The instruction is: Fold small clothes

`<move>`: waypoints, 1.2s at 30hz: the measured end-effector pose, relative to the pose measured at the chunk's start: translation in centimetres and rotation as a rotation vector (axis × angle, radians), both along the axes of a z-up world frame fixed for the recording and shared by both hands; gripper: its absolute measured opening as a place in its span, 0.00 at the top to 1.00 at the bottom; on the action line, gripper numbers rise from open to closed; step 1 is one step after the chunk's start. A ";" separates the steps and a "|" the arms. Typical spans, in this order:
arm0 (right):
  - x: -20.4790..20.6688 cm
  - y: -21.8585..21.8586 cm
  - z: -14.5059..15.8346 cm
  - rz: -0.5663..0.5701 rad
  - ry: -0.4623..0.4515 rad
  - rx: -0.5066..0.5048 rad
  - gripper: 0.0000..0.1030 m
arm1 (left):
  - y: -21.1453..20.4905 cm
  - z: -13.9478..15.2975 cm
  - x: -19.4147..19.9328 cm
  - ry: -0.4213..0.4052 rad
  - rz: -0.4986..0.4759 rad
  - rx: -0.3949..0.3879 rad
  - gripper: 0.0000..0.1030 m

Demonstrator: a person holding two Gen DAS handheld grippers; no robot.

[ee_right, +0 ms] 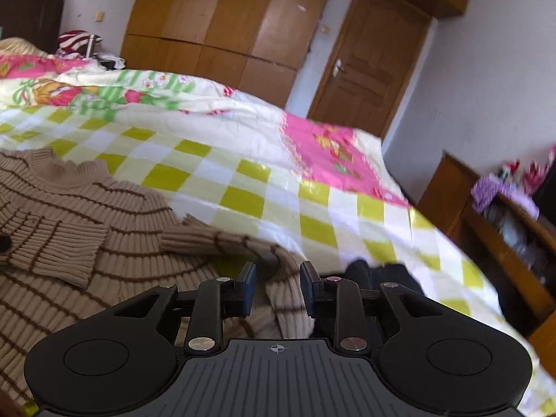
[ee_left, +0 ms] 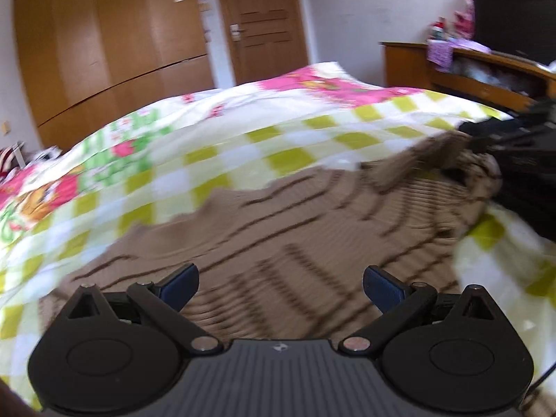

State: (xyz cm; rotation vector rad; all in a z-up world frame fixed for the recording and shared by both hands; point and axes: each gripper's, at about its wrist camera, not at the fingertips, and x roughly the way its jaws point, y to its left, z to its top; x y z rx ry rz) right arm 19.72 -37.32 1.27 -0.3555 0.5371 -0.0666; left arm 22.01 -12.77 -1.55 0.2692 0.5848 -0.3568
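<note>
A tan knit sweater with dark brown stripes (ee_left: 295, 229) lies on the bed. In the right wrist view the sweater (ee_right: 87, 236) has one sleeve folded across its chest. My left gripper (ee_left: 280, 286) is open wide and empty, just above the sweater's body. My right gripper (ee_right: 278, 288) has its jaws closed on a bunched part of the other sleeve (ee_right: 278, 278) and holds it up. The right gripper also shows in the left wrist view (ee_left: 486, 139), gripping the sleeve at the far right.
The bed has a quilt (ee_right: 278, 180) with yellow-green checks and pink flower patches. A wooden wardrobe (ee_left: 114, 41) and door (ee_left: 264, 31) stand behind. A wooden shelf unit (ee_right: 504, 229) with clutter stands to the right of the bed. A dark garment (ee_right: 382, 271) lies by my right gripper.
</note>
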 end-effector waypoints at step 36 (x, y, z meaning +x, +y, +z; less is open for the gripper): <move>4.8 8.0 11.5 0.457 -0.010 0.726 0.91 | 4.7 1.9 -3.7 0.037 0.026 -0.246 0.00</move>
